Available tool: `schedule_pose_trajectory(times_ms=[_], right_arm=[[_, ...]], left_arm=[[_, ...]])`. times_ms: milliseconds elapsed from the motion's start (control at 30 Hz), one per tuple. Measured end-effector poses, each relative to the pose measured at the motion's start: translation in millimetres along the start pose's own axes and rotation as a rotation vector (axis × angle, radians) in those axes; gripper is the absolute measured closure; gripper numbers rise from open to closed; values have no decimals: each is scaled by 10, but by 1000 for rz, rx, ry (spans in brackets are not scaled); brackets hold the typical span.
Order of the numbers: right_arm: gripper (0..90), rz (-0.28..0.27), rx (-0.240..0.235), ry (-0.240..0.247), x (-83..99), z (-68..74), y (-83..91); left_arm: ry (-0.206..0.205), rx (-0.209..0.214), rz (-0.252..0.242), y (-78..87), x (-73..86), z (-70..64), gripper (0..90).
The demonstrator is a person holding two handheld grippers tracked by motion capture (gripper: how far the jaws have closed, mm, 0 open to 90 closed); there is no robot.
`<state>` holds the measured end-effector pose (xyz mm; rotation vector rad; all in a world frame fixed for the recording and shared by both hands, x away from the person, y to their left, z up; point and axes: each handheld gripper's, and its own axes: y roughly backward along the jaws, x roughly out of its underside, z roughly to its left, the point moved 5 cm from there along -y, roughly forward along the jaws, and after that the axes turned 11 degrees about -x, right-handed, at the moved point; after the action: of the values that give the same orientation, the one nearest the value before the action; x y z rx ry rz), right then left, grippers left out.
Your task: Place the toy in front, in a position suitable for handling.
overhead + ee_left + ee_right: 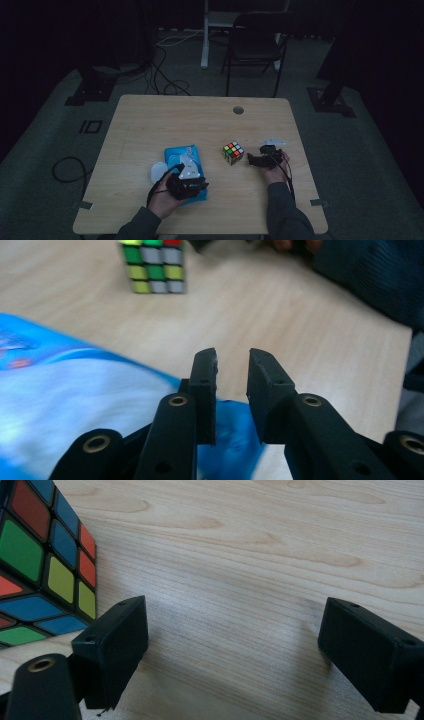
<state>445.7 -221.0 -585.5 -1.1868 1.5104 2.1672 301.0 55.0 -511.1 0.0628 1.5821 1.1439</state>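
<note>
Nearest the camera, the person's left hand (162, 197) grips the left gripper (194, 186) low over the near right corner of a blue packet (186, 155), which lies flat on the wooden table (150, 115) with a small white oval thing (159, 172) just beside its left edge. In the left gripper view its jaws stand a narrow gap apart, grasping nothing, their tips just past the packet's edge with bare wood beyond.

To the right, the colour cube (233, 152) sits upright on the table, apart from the packet. Farther right, the right hand (276, 170) holds the right gripper (252, 161) level and pointed left toward the cube. In the right gripper view its jaws are spread wide and empty, resting low at the table, with the cube just off the left jaw and not between them.

The step in hand looks like a reach for the cube. To do it well, the right gripper should shift until the cube sits centred between the jaws, flat faces square to the pads, before closing; clamping on a corner would likely twist it away.
</note>
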Motion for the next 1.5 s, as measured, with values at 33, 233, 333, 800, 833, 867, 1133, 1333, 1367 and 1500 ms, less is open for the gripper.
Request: schedule_pose_trajectory(times_ms=[33,233,333,800,833,867,1133,1333,1367,1500], right_arm=[[125,0,0,-2,0,1,0],[125,0,0,-1,0,1,0],[125,0,0,-1,0,1,0],[125,0,0,0,0,0,0],[125,0,0,-1,0,0,0],[125,0,0,0,0,0,0],[126,1,1,1,0,-1,1],[125,4,-6,8,2,7,1],[125,5,-19,20,2,20,-2],[125,6,-20,21,2,21,-2]], left_arm=[[-2,14,5,-27,0,-47,750],[-31,-13,77,-169,86,-122,763],[-35,-24,84,-176,115,-121,777],[-39,-131,93,-91,267,69,805],[-27,-144,97,-71,290,113,805],[-13,-154,99,-51,315,160,805],[78,-258,122,86,545,560,801],[137,-322,117,125,653,755,748],[144,-310,98,125,681,766,730],[142,-276,46,110,698,709,673]])
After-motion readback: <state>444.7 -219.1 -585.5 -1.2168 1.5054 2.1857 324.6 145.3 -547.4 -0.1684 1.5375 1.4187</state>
